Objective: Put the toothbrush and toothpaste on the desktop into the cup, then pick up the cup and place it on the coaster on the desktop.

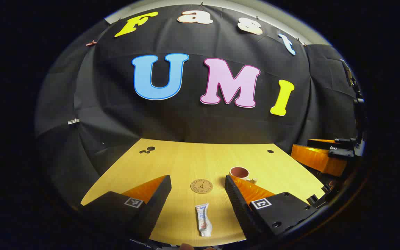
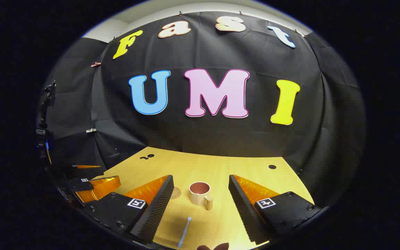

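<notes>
left hand-held gripper (image 1: 197,189): jaws wide, holding nothing, above worktop (image 1: 186,159) | coaster (image 1: 201,185): between its fingers, left of cup (image 1: 240,172) | toothpaste (image 1: 203,219): flat, nearer than coaster | right hand-held gripper (image 2: 201,191): jaws wide, holding nothing | cup between its fingers, upright | toothbrush (image 2: 184,231): nearer than cup, apart from it

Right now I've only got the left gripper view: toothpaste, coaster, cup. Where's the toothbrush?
Observer: In the right gripper view, the toothbrush lies flat on the desktop. It is nearer the camera than the cup, and its rounded end points toward the cup.
Operator: Is the right gripper on it?
Observer: No. The right gripper is open and holds nothing. The toothbrush lies between its spread fingers, touching neither.
</notes>
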